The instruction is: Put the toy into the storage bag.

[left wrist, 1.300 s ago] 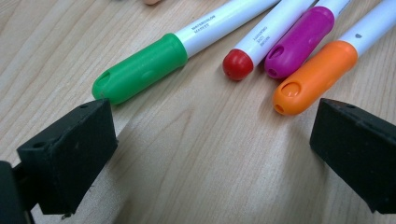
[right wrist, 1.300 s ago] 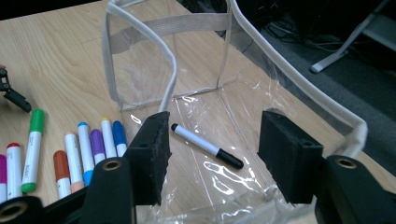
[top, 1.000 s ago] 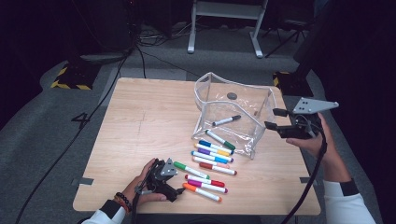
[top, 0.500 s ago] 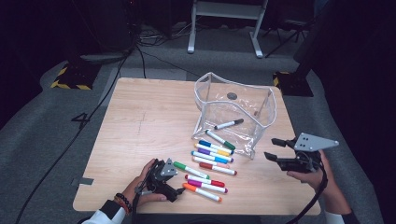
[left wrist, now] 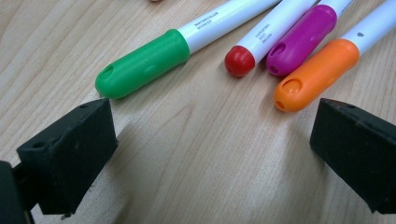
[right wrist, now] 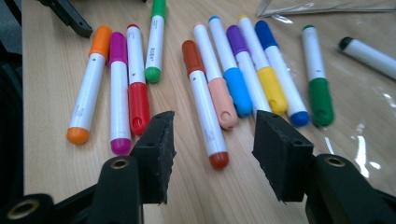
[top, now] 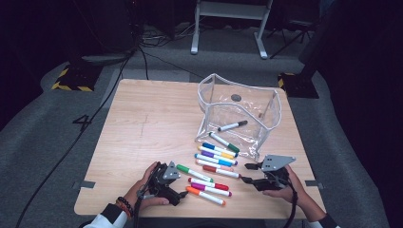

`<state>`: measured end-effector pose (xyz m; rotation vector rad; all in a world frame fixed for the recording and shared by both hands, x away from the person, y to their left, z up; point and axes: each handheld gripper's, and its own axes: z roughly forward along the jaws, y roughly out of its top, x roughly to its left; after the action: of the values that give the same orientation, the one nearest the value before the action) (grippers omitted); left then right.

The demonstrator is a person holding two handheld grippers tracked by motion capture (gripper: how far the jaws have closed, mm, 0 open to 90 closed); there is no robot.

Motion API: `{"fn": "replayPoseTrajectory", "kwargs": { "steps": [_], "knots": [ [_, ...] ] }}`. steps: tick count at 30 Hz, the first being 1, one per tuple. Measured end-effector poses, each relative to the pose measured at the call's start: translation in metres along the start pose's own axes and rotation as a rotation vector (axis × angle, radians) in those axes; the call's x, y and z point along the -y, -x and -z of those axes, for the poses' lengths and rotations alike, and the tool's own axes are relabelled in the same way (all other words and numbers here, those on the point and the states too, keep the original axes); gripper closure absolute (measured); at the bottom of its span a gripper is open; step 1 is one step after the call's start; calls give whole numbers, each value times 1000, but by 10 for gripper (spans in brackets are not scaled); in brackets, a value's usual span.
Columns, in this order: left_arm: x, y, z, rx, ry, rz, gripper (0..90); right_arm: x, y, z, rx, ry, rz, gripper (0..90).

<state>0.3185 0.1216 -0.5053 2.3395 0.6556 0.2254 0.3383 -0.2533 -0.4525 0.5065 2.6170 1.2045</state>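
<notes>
Right gripper [right wrist: 212, 151] sits low over the table, its closing jaws straddling the brown-capped marker [right wrist: 204, 100] untouched; left gripper [left wrist: 212, 140] rests released.

I see white-barrelled markers on a pale wood-grain table [top: 142, 123]. Nearest my black right gripper [right wrist: 212, 140] lies a marker with rust-red cap and end [right wrist: 204, 102]. Beside it are peach [right wrist: 215, 91], sky-blue [right wrist: 229, 77], purple-and-yellow [right wrist: 254, 70], dark blue [right wrist: 280, 74] and green [right wrist: 317, 74] ones. By my black left gripper [left wrist: 210, 140] lie green [left wrist: 144, 63], red [left wrist: 240, 60], magenta [left wrist: 301, 39] and orange [left wrist: 317, 74] caps.
</notes>
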Motion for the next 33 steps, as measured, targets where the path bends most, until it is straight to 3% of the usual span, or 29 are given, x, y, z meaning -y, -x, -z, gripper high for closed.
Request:
{"fn": "replayPoseTrajectory", "kwargs": {
  "steps": [5, 8, 15, 19, 29, 33],
  "knots": [
    [0, 0, 0, 1, -1, -1, 7, -8, -3, -29, -60, -18, 30, 542],
    [-1, 0, -1, 2, 1, -2, 7, -13, -10, -43, -122, -35, 57, 558],
    [-1, 1, -1, 0, 0, -1, 7, -20, -19, -61, -203, -58, 80, 573],
    [-1, 1, -1, 2, -1, -5, 7, -23, -23, -69, -218, -77, 104, 583],
    [-3, 4, -3, 5, 0, -8, 7, -23, -22, -83, -197, -130, 123, 633],
    [-4, 3, -3, 5, 0, -8, 6, -24, -20, -87, -197, -127, 127, 679]
  ]
}}
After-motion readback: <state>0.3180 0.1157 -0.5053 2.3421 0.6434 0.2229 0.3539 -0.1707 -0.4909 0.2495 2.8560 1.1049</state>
